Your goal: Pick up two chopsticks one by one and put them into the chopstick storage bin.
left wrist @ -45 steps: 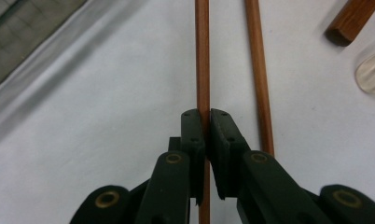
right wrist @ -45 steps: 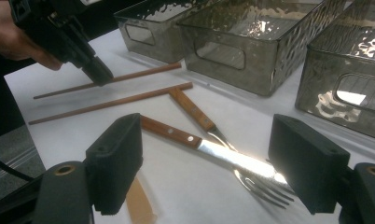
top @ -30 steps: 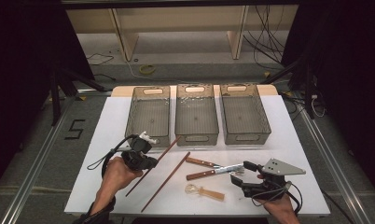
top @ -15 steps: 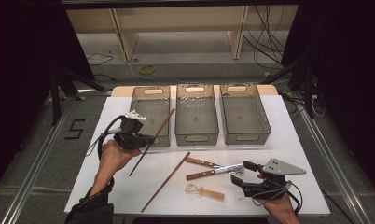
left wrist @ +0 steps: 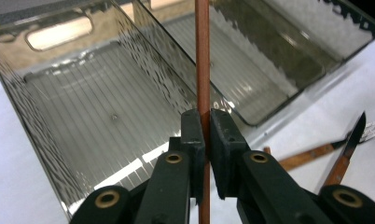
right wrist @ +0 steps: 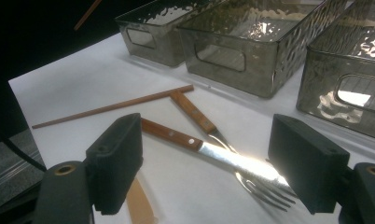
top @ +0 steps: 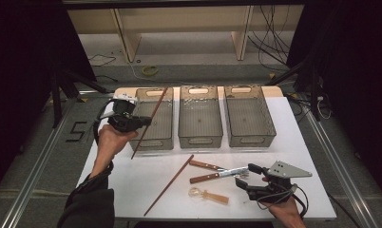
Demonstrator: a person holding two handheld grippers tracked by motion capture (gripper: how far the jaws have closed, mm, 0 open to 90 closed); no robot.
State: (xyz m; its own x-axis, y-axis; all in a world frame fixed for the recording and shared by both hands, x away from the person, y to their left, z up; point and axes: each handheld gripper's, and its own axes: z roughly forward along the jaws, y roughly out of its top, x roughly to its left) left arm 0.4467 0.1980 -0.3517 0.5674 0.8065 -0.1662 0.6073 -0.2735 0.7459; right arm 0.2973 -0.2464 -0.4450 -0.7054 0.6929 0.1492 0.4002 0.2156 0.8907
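Observation:
My left gripper point(top: 140, 122) is shut on a long brown chopstick point(top: 156, 108), which slants above the left grey bin point(top: 153, 142). In the left gripper view the chopstick point(left wrist: 203, 56) stands pinched between the jaws of the left gripper point(left wrist: 204, 128), over that bin point(left wrist: 83, 126). A second chopstick point(top: 170, 184) lies on the white table. My right gripper point(top: 246, 176) rests open near the front right. Its jaws straddle the blade end of a wooden-handled knife point(top: 217, 175), and a fork point(top: 205, 165) lies crossed under the knife. The right gripper view shows this right gripper point(right wrist: 211, 156), the knife point(right wrist: 176, 136) and the fork point(right wrist: 195, 114).
Three translucent grey bins stand in a row at the back: the left one, a middle one point(top: 200, 137) and a right one point(top: 251, 137). A small spoon with a pale wooden handle point(top: 209, 194) lies near the front edge. The table edge runs just behind my right hand.
My left gripper has lifted the chopstick off the table and carried it away from me and leftward, over the left bin. The right gripper has stayed put.

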